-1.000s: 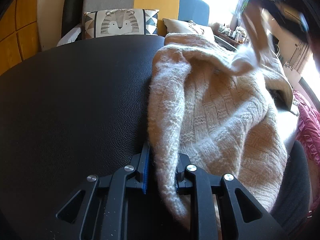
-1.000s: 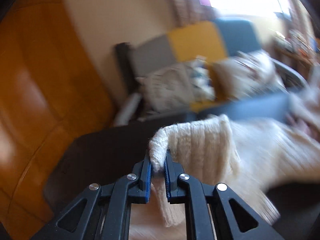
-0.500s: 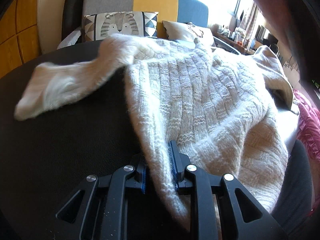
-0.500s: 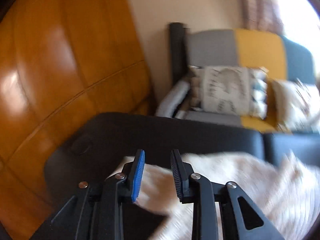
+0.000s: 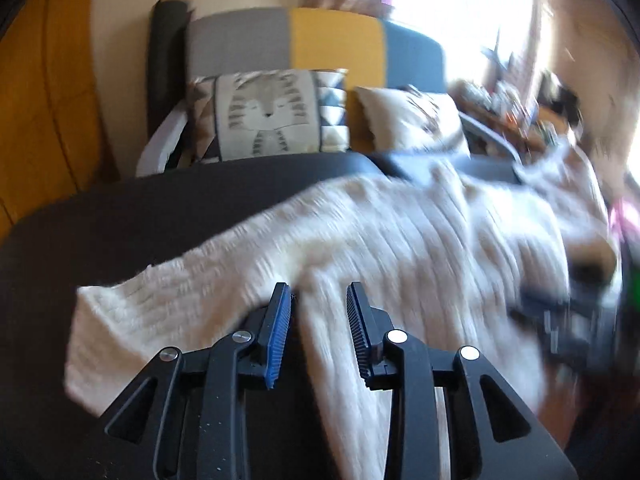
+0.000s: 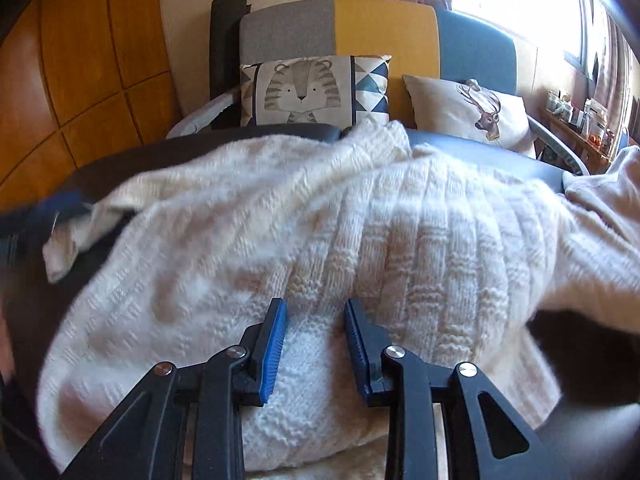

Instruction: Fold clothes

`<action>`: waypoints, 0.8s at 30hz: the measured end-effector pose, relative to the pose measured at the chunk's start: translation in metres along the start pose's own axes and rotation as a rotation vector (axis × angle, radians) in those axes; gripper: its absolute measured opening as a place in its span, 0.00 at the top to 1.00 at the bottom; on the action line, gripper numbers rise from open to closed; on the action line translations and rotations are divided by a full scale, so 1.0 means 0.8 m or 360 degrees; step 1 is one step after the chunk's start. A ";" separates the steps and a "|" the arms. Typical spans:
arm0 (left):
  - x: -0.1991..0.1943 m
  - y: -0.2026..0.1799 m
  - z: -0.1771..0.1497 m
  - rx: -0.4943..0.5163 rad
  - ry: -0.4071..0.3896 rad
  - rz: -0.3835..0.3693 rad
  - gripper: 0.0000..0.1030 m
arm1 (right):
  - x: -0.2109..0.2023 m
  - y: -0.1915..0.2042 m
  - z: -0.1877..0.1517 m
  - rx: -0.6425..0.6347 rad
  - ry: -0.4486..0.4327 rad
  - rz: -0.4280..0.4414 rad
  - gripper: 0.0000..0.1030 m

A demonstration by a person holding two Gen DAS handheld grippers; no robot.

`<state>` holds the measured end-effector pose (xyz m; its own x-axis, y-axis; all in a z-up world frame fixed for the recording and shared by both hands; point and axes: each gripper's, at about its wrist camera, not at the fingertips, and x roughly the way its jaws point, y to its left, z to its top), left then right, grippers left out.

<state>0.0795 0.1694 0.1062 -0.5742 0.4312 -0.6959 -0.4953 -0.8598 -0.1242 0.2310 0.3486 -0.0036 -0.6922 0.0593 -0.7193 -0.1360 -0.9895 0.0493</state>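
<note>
A cream knitted sweater (image 5: pixel 420 248) (image 6: pixel 400 248) lies spread on a black leather tabletop (image 5: pixel 120 224) (image 6: pixel 100 172). One sleeve (image 5: pixel 132 320) stretches out flat to the left. My left gripper (image 5: pixel 318 292) hovers over the sweater's near edge. Its jaws are opening, and a fold of knit runs under the gap without the blue pads pressing on it. My right gripper (image 6: pixel 315 304) stands open just above the sweater's body, knit showing between its fingers but not gripped. Each gripper shows as a dark blur in the other's view.
Behind the table stands a sofa (image 6: pixel 384 28) in grey, yellow and blue, with a tiger cushion (image 6: pixel 308 88) and a deer cushion (image 6: pixel 472 112). Wooden wall panels (image 6: pixel 80 60) fill the left. A cluttered shelf (image 6: pixel 580 120) lines the bright window side.
The left gripper let go of the sweater's edge and lifted back. The right gripper released the sleeve cuff, which now lies flat to the left, and came down over the sweater's body.
</note>
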 end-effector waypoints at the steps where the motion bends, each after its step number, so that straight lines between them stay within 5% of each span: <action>1: 0.015 0.010 0.007 -0.0031 0.0036 0.0039 0.69 | 0.000 0.001 -0.007 -0.0026 -0.0063 -0.0007 0.70; 6: 0.088 0.048 0.001 -0.0044 0.0299 0.0291 0.64 | 0.012 0.003 -0.003 0.0002 -0.0088 0.0032 0.70; 9: 0.090 0.066 -0.010 -0.0067 0.0270 0.0362 0.38 | 0.014 0.007 -0.001 -0.0007 -0.0090 0.0023 0.70; 16: 0.079 0.117 -0.021 -0.0116 0.0294 0.0377 0.32 | 0.002 0.024 0.018 -0.0088 -0.0086 -0.0021 0.70; 19: 0.071 0.141 -0.027 -0.0134 0.0300 0.0396 0.25 | -0.018 0.030 0.028 -0.0093 -0.0160 0.0004 0.70; 24: 0.060 0.186 -0.034 -0.0167 0.0325 0.0457 0.07 | -0.017 0.026 0.027 -0.0109 -0.0077 -0.0054 0.70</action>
<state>-0.0037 0.0546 0.0351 -0.5326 0.1140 -0.8387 -0.2571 -0.9658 0.0320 0.2223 0.3298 0.0223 -0.7215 0.0975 -0.6855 -0.1122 -0.9934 -0.0233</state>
